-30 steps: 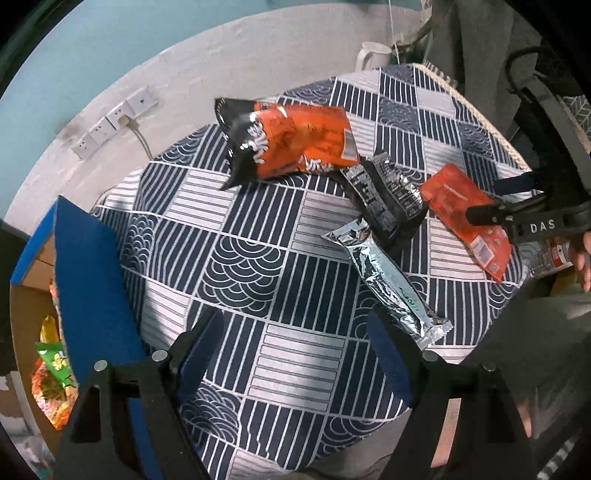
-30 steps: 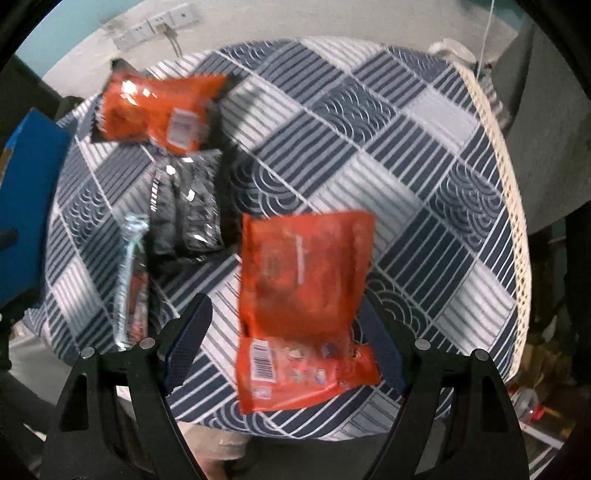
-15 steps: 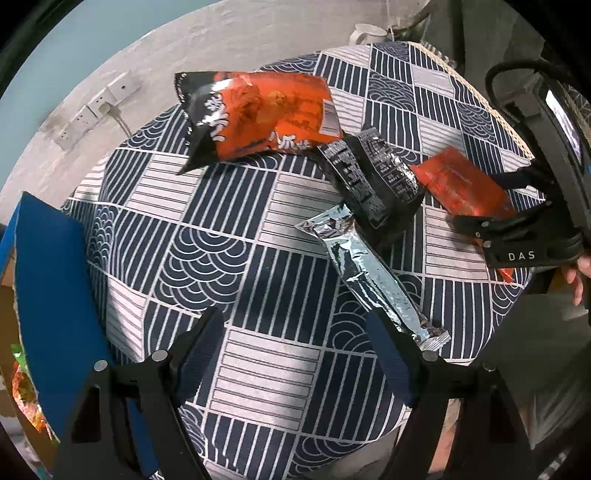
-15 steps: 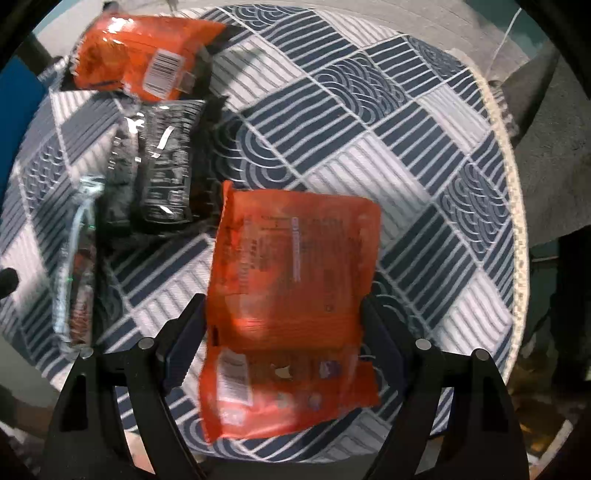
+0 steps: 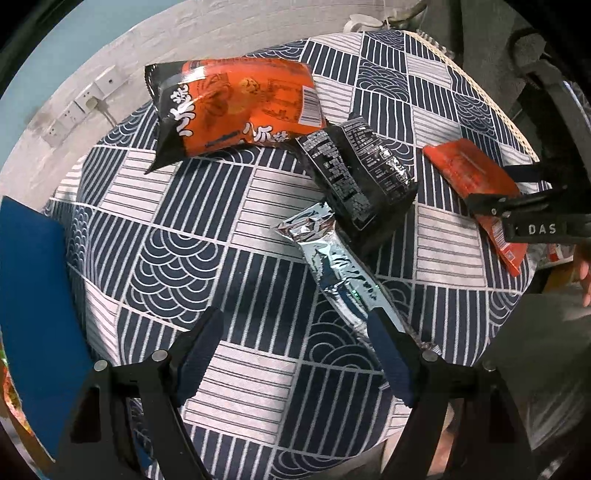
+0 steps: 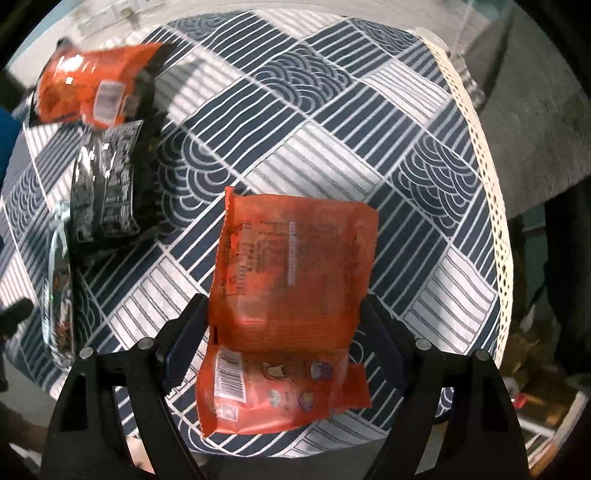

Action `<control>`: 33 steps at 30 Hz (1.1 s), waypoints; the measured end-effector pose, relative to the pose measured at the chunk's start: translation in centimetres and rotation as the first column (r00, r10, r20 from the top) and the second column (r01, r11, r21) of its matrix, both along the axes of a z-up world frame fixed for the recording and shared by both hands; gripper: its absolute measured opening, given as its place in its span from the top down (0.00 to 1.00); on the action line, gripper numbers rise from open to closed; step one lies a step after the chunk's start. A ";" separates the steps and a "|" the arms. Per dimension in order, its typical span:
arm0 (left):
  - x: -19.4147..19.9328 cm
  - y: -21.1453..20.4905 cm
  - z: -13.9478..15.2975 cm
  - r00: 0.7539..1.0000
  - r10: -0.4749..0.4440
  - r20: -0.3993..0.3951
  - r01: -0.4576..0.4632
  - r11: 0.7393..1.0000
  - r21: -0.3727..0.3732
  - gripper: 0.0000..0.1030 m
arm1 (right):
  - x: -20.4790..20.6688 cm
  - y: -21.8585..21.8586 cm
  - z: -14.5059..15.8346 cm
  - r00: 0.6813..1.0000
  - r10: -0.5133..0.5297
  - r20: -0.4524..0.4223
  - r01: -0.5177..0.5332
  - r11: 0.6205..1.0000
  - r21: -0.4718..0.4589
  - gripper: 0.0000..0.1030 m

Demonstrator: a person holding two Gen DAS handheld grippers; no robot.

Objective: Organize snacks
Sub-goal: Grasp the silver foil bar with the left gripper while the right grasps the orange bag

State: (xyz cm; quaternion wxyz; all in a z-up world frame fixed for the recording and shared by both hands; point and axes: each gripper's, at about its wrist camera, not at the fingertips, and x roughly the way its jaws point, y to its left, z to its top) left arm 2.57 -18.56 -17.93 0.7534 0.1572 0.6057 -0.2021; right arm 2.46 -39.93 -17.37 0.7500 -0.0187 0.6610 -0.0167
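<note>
From the left wrist, four snack bags lie on the table (image 5: 258, 229): one big orange bag (image 5: 236, 107), one black bag (image 5: 358, 173), one silver bag (image 5: 340, 273), one flat red bag (image 5: 476, 184). The left gripper (image 5: 295, 354) is spread wide with nothing in it.

From the right wrist, the right gripper (image 6: 284, 332) is spread around the flat red bag (image 6: 295, 277); I cannot tell whether its fingers touch it.

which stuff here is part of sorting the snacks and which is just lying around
Part of the job:
- orange-and-black chip bag
- black packet
- silver packet
- flat orange packet
- blue box

Just lying about:
- patterned tablecloth
- wall sockets
- white mug
</note>
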 end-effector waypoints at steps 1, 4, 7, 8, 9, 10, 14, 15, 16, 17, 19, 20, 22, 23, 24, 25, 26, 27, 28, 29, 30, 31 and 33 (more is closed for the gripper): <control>0.1 -0.1 0.0 1.000 0.005 -0.006 -0.005 1.000 -0.007 0.21 | -0.1 -0.3 0.2 1.000 -0.010 0.008 0.010 1.000 0.006 0.21; 0.6 -0.5 -0.2 0.999 0.033 -0.025 -0.034 0.999 -0.033 0.21 | -0.1 -0.8 0.2 1.000 -0.012 0.004 0.012 1.000 -0.007 0.21; 1.0 -1.1 -0.5 0.998 0.053 -0.043 -0.055 0.997 -0.050 0.21 | -0.3 -1.8 -0.1 0.999 -0.041 0.008 0.041 0.999 0.013 0.21; 1.1 -1.3 -0.7 0.997 0.059 -0.052 -0.062 0.996 -0.058 0.21 | -0.3 -2.0 -0.1 0.999 -0.041 0.008 0.041 0.999 0.017 0.21; 1.2 -1.6 -0.9 0.996 0.062 -0.059 -0.066 0.996 -0.058 0.21 | -0.1 -2.3 -0.1 0.999 -0.037 0.006 0.037 0.999 0.013 0.21; 1.2 -1.8 -1.1 0.996 0.064 -0.062 -0.067 0.996 -0.056 0.21 | -0.1 -2.4 -0.3 1.000 -0.030 0.000 0.030 1.000 0.007 0.21; 1.6 -2.8 -2.0 0.995 0.067 -0.070 -0.070 0.997 -0.042 0.21 | -0.1 -3.5 -1.5 0.999 -0.038 -0.022 0.039 0.999 0.022 0.21; 1.8 -3.1 -2.2 0.995 0.068 -0.074 -0.071 0.997 -0.039 0.21 | -0.1 -3.7 -1.8 0.999 -0.044 -0.025 0.044 0.998 0.035 0.21; 1.9 -3.2 -2.4 0.995 0.069 -0.078 -0.072 0.997 -0.036 0.21 | 0.0 -3.9 -2.0 0.999 -0.047 -0.027 0.048 0.998 0.044 0.21; 1.9 -3.3 -2.7 0.994 0.071 -0.086 -0.074 0.997 -0.034 0.21 | 0.1 -4.2 -2.3 0.998 -0.050 -0.029 0.052 0.997 0.055 0.21; 2.2 -3.8 -3.6 0.991 0.079 -0.108 -0.082 0.996 -0.029 0.21 | 0.3 -5.0 -2.8 0.998 -0.057 -0.034 0.059 0.995 0.075 0.20; 2.2 -3.9 -4.0 0.990 0.083 -0.117 -0.086 0.996 -0.024 0.21 | 0.5 -5.1 -3.1 0.998 -0.058 -0.036 0.060 0.995 0.080 0.20; 2.1 -3.9 -4.6 0.988 0.084 -0.129 -0.087 0.996 -0.020 0.21 | 0.7 -4.9 -3.4 0.999 -0.047 -0.028 0.049 0.996 0.069 0.20; 2.0 -3.9 -4.6 0.990 0.078 -0.117 -0.082 0.996 -0.026 0.21 | 0.8 -4.8 -3.5 0.999 -0.039 -0.024 0.040 0.997 0.059 0.20; 1.9 -4.0 -4.5 0.992 0.072 -0.106 -0.075 0.997 -0.030 0.21 | 1.2 -5.0 -3.7 0.999 -0.032 -0.023 0.033 0.998 0.052 0.20; 1.8 -4.0 -4.6 0.992 0.065 -0.105 -0.069 0.997 -0.030 0.22 | 1.2 -4.8 -3.9 1.000 -0.016 -0.016 0.016 0.999 0.044 0.20; 1.7 -4.0 -4.7 0.994 0.062 -0.094 -0.064 0.998 -0.025 0.28 | 1.2 -4.6 -3.9 1.000 -0.007 -0.010 0.007 0.999 0.049 0.20; 1.6 -4.0 -4.6 0.995 0.060 -0.076 -0.062 0.998 -0.019 0.42 | 1.2 -4.4 -4.0 1.000 0.008 -0.007 -0.008 0.999 0.047 0.20; 1.4 -3.7 -4.4 0.996 0.061 -0.061 -0.062 0.998 -0.009 0.50 | 1.2 -4.1 -4.0 1.000 0.021 -0.007 -0.020 0.998 0.051 0.21; 1.2 -3.3 -4.2 0.997 0.061 -0.054 -0.061 0.998 -0.001 0.64 | 1.2 -3.9 -4.0 0.999 0.033 -0.004 -0.033 0.998 0.053 0.22; 1.2 -3.1 -4.1 0.996 0.062 -0.057 -0.062 0.998 -0.001 0.68 | 1.3 -3.7 -3.9 0.999 0.039 0.000 -0.039 0.998 0.057 0.26; 1.2 -2.8 -4.1 0.996 0.065 -0.063 -0.066 0.998 -0.012 0.69 | 1.1 -3.5 -3.8 0.999 0.043 0.004 -0.043 0.997 0.058 0.33; 1.2 -2.1 -4.0 0.994 0.078 -0.073 -0.080 0.996 -0.030 0.70 | 1.2 -3.6 -3.5 0.999 0.043 0.015 -0.044 0.997 0.061 0.48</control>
